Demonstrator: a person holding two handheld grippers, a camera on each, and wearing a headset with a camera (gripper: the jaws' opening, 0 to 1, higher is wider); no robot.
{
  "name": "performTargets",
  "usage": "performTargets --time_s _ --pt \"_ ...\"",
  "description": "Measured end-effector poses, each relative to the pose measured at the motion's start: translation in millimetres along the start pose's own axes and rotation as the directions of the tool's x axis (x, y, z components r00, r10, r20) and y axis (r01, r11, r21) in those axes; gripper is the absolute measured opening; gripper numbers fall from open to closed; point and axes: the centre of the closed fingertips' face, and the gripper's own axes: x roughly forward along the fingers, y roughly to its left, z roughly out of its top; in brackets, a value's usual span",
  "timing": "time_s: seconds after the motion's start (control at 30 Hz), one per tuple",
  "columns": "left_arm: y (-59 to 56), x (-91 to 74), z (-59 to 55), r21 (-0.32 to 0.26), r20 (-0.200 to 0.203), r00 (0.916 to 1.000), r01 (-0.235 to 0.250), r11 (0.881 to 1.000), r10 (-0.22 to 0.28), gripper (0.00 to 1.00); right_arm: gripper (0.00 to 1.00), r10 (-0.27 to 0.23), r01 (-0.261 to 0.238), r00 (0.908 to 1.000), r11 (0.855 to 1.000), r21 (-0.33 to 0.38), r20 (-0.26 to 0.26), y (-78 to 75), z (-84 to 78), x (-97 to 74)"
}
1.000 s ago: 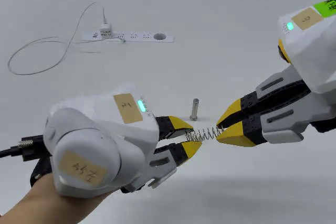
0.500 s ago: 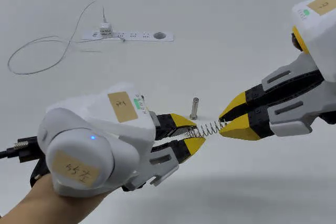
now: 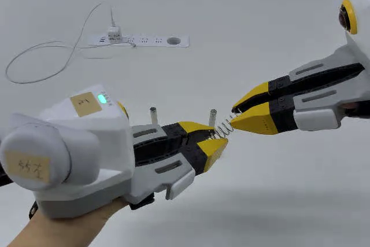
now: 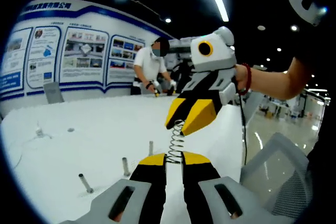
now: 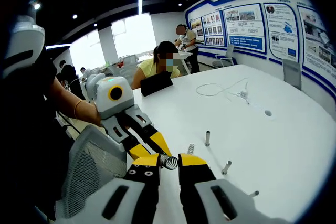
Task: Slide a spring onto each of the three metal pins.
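The thin steel coil spring [image 3: 224,126] lies left-right, its ends pinched in the near-closed left gripper [image 3: 215,137] and right gripper [image 3: 233,117]; the upright grey metal pin [image 3: 213,116] stands just beyond its left end, nearer the left gripper.

Left pin [image 3: 154,115] and right pin [image 3: 213,117] upright just behind my left gripper [image 3: 215,142]; right pin just beside spring [image 3: 224,128]. Spring strung between left gripper and right gripper [image 3: 233,116], both clamped on it, so I count that gap barred. Bare table [image 3: 272,201] open in front and to right. Power strip [image 3: 141,40] and looped cable [image 3: 55,43] well apart, far left.
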Motion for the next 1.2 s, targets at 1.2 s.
performTargets --time_s 1.2 --pt "4.1 5.3 13.6 -0.074 0.074 0.996 -0.044 0.996 0.05 0.11 0.11 -0.054 0.027 0.9884 0.982 0.185 0.142 -13.5 16.5 1.0"
